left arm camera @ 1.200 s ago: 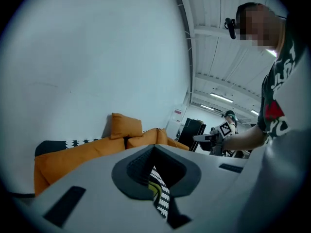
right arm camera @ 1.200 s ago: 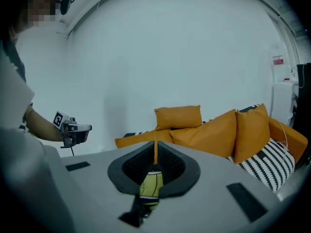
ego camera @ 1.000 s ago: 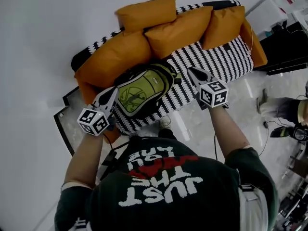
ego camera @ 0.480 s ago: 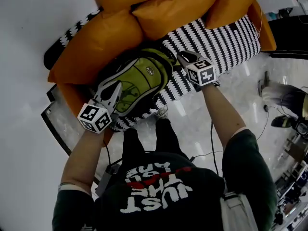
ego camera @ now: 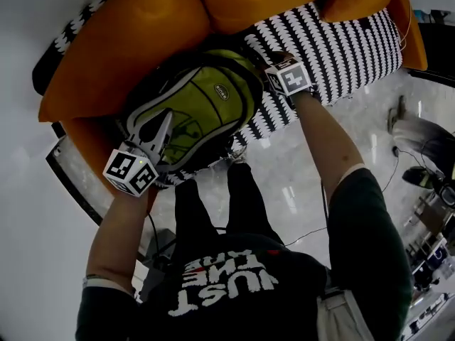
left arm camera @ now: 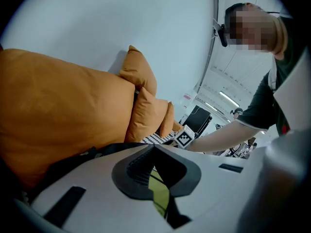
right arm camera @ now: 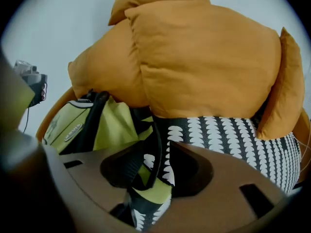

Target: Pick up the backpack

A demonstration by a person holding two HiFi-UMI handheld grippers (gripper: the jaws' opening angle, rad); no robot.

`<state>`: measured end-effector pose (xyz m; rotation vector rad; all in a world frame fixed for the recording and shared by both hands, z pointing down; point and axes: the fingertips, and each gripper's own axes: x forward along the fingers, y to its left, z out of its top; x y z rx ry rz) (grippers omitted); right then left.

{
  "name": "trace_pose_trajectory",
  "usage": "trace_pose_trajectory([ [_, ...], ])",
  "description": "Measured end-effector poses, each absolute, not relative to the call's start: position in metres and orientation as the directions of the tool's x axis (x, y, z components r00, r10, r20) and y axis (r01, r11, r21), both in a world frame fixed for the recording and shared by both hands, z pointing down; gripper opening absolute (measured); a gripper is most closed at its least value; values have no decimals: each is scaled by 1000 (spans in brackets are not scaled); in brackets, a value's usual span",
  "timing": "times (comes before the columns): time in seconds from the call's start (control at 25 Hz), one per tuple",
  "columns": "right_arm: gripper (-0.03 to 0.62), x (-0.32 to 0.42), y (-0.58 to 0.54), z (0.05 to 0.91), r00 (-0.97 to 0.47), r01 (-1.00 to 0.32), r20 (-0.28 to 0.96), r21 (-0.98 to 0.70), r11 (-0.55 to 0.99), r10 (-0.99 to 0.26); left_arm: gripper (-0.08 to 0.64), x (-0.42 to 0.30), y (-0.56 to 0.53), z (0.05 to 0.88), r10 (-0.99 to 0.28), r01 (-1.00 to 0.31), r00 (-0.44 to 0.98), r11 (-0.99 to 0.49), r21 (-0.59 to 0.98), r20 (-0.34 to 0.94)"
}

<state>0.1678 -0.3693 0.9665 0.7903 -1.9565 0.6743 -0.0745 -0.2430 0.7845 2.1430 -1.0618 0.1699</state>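
A green and black backpack [ego camera: 202, 105] lies on the sofa's black-and-white seat [ego camera: 341, 48], leaning against orange cushions [ego camera: 114, 41]. My left gripper [ego camera: 168, 118] rests over the pack's lower front, its jaws shut tip to tip with nothing held. In the left gripper view, green fabric [left arm camera: 159, 191] shows behind the left gripper [left arm camera: 154, 147]. My right gripper [ego camera: 269, 61] is at the pack's top end. There its jaws are opening, and the right gripper [right arm camera: 158, 147] has a black strap [right arm camera: 156, 130] and green fabric running loose between the jaws.
More orange cushions [right arm camera: 204, 57] pile along the sofa back. A dark-framed glass side table [ego camera: 71, 183] stands at the sofa's left end. Glossy floor [ego camera: 284, 176] lies in front, with another person's leg [ego camera: 416, 130] and cables at the right.
Both grippers have come down onto the backpack, the right one farther. The left now lies on the pack's lower front and the right has reached its top end.
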Motion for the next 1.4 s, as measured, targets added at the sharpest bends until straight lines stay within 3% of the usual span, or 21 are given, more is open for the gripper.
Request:
trace_pose_trajectory([
  [0.32,156,169,-383,1024,-236,-765,945,-36,643,-227,6,-73,-236,797,-644,-726,656,-399,560,393],
  [0.44,42,166,-377,1028,-216,-755,955,-31,655,-204,6,-76,-233,795,-648,-726,655,-397,562,389],
  [0.52,31,162,-376,1018,-230,-739,941,-3,674,-248,6,-80,-231,789,-654,-729,649,-389,563,389],
  [0.64,29,154,-383,980,-277,-736,888,49,675,-366,6,-84,-228,774,-665,-738,639,-386,554,387],
  [0.92,29,131,-376,888,-364,-725,779,108,681,-511,6,-99,-227,723,-697,-746,626,-405,529,349],
  [1.4,29,53,-340,718,-585,-656,582,70,751,-565,6,-129,-209,624,-757,-762,599,-440,475,261],
])
